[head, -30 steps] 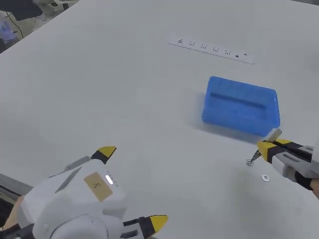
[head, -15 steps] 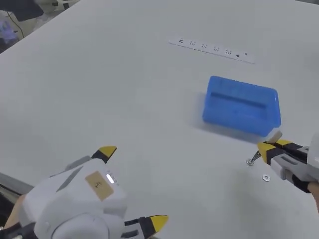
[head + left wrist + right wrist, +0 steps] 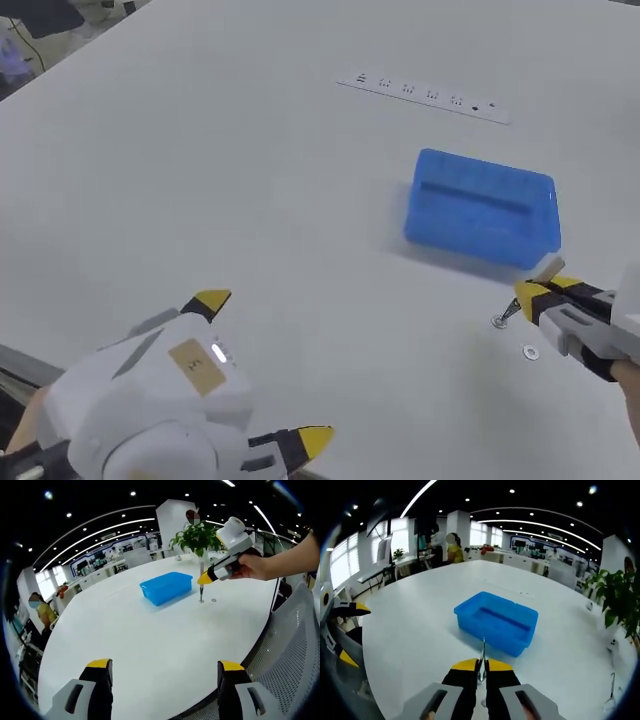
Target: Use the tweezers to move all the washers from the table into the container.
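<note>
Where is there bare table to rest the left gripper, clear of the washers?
The wide table stretch left of the container, ahead of the left gripper, is bare; so is the band between the power strip and container. Crowded: just near of the container's right corner, with two washers, the tweezers and the right gripper.

a broad white table (image 3: 200, 150) fills an open-plan office; a white power strip (image 3: 424, 97) lies on its far side; round ceiling spots (image 3: 510, 490) and long light strips (image 3: 425, 491) shine overhead; bright windows (image 3: 337, 562) line one wall; a white pillar (image 3: 462, 522) stands beyond; a leafy potted plant (image 3: 197, 536) sits at the table's end; a grey mesh chair (image 3: 295, 645) stands beside the table
</note>
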Tool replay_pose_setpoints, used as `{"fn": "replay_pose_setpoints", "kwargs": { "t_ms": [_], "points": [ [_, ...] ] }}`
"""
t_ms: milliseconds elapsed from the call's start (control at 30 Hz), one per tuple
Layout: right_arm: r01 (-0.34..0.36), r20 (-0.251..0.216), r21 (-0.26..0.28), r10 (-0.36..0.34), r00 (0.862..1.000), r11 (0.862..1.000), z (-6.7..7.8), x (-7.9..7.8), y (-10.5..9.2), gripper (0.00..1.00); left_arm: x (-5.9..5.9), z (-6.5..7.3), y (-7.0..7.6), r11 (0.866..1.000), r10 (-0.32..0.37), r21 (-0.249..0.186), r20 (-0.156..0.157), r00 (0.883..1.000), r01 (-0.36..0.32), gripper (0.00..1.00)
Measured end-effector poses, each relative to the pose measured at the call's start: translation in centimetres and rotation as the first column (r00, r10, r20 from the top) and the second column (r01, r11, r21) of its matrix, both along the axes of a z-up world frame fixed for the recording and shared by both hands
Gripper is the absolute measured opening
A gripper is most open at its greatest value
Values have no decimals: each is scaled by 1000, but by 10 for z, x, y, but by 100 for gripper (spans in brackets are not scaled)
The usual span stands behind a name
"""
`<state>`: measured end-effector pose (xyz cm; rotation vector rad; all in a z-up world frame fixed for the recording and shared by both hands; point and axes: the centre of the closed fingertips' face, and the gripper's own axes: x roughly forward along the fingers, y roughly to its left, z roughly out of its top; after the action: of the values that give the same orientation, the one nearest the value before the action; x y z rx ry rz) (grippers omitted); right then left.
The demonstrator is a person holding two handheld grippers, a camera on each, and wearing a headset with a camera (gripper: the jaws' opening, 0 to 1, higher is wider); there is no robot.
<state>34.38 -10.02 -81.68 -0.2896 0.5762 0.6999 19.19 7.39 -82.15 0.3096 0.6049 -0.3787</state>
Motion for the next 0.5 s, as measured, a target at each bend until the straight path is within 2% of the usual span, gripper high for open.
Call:
{"fn": "replay_pose_setpoints", "kwargs": {
  "t_ms": [300,400,500],
  "points": [
    [-12,-7,-12,12,1000,1000,-1,-3,1,0,0,1,0,1000,0,0,4,1000,0,88],
    [8,-32,24,-7,999,1000,0,0,-1,0,0,1,-1,1000,-2,1,4,1000,2,88],
    [21,-39,37,-20,999,999,1,2,-4,0,0,1,0,1000,-1,1,5,1000,1,88]
  ]
}}
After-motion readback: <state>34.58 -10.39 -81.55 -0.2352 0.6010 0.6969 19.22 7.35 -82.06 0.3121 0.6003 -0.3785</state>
